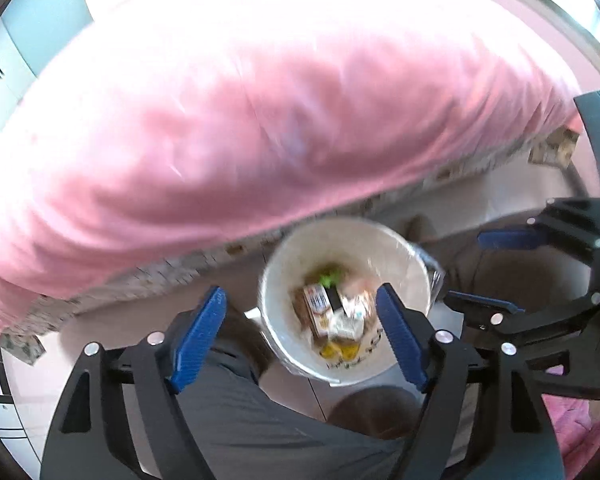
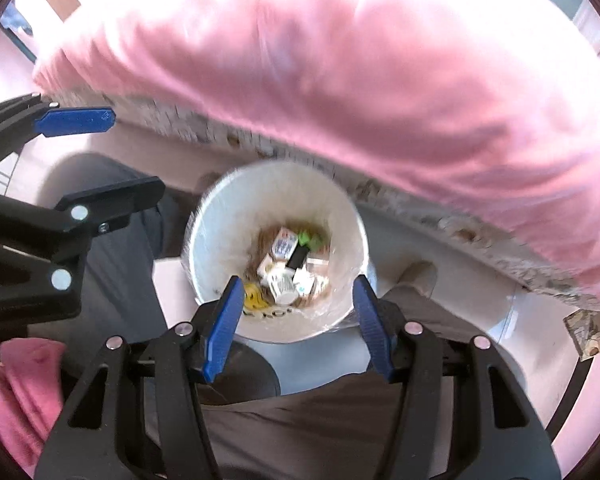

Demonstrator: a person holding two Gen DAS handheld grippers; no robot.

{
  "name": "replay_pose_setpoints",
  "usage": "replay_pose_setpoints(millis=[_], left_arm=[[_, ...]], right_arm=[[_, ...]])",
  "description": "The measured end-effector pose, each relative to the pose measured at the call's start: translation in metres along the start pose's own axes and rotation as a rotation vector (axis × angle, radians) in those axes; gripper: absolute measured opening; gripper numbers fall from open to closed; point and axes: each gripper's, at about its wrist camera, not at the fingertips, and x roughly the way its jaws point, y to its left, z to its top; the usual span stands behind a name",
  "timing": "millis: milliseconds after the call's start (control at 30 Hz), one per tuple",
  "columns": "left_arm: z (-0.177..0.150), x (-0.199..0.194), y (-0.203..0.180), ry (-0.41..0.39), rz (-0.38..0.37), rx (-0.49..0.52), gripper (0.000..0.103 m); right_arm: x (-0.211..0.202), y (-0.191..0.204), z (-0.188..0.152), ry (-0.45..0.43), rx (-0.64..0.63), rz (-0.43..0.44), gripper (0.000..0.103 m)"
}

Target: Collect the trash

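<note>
Bin mouth lay open to me from above; pink bedding overhung at twelve o'clock, the person's legs crowded six.

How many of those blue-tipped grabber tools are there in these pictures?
2. The left gripper hangs open over the white bin; the right gripper hangs beside it, also open and empty. None seems hidden.

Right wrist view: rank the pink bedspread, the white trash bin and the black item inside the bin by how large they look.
1. pink bedspread, filling the upper picture.
2. white trash bin, well smaller.
3. black item, a small piece among the cartons in the bin.
Fisheye distortion bends shapes, but the order is clear.
</note>
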Motion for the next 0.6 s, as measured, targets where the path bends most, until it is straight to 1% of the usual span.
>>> replay_pose_setpoints(millis=[67, 100, 167, 233, 300, 367, 500, 600], left_arm=[[0.001, -0.020, -0.001, -0.046, 0.018, 0.005, 0.081], [0.000, -0.029, -0.002, -0.066, 0.025, 0.009, 0.082], [-0.003, -0.047, -0.005, -0.115, 0.047, 0.020, 0.084], [-0.006, -0.063, -0.009, -0.156, 0.058, 0.038, 0.090], [-0.011, -0.073, -0.009, -0.179, 0.067, 0.044, 0.091], [-0.014, -0.085, -0.009, -0.205, 0.090, 0.044, 0.092], [-0.022, -0.105, -0.013, -0.259, 0.153, 0.047, 0.093], [-0.030, -0.114, -0.018, -0.273, 0.166, 0.044, 0.093]], right_arm=[[-0.020, 0.000, 0.000, -0.043, 0.003, -0.011, 0.058], [-0.029, 0.000, 0.000, -0.063, 0.004, -0.015, 0.062], [-0.050, 0.000, -0.002, -0.114, 0.005, -0.027, 0.067], [-0.067, 0.002, -0.003, -0.154, 0.004, -0.041, 0.070], [-0.081, 0.003, -0.007, -0.187, 0.007, -0.050, 0.074], [-0.092, 0.007, -0.011, -0.220, 0.006, -0.063, 0.076], [-0.106, 0.014, -0.020, -0.274, 0.001, -0.108, 0.080], [-0.115, 0.017, -0.030, -0.301, 0.019, -0.125, 0.082]])
